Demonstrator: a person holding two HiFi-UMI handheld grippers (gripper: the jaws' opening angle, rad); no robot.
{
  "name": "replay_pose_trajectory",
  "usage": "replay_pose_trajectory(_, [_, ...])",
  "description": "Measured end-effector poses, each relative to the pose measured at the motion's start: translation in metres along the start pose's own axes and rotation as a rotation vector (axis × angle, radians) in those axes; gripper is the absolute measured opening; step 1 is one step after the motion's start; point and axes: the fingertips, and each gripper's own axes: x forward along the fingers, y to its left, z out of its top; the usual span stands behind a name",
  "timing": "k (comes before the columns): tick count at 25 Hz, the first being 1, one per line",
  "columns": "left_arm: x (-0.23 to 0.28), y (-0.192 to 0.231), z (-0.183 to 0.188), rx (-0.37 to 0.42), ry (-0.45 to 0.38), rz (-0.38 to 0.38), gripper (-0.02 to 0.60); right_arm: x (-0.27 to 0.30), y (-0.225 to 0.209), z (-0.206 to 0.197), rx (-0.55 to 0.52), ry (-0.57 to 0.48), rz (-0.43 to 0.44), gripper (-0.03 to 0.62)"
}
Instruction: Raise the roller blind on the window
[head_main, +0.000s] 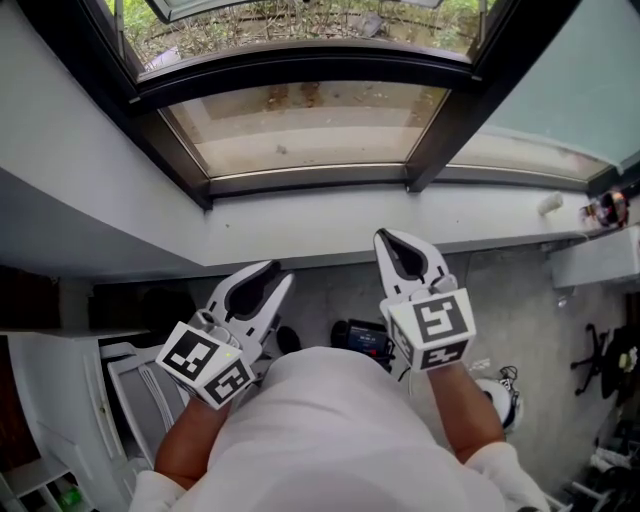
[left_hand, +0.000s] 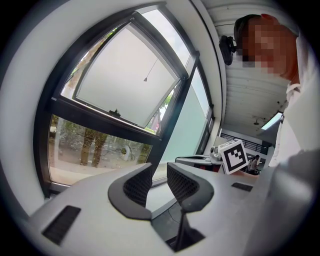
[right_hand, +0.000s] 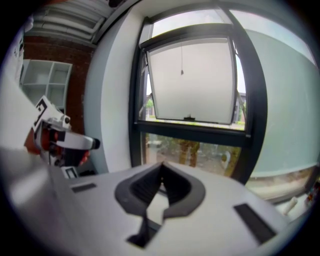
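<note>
Left tongs (head_main: 279, 275) gape empty, right tongs (head_main: 384, 237) pinched shut, both clear of the window frame (head_main: 300, 180).

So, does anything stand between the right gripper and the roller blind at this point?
Nothing visible does. The right gripper, jaws together and empty, faces the roller blind across open air, with only a thin cord hanging before the blind. The left gripper, jaws apart and empty, is beside it.
</note>
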Motion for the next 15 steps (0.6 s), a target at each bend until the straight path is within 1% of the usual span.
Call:
replay_pose_trajectory(10, [0.001, -0.001, 0.005, 0.011, -0.009, 0.009, 0.109, 0.003, 0.007, 0.012, -0.042, -0.017, 0.021, 0.021])
replay_pose_trajectory(15, [0.000, -0.002, -0.001, 0.002, -0.001, 0.008, 0.109, 0.003, 0.010, 0.006, -0.047, -0.004, 0.027, 0.021])
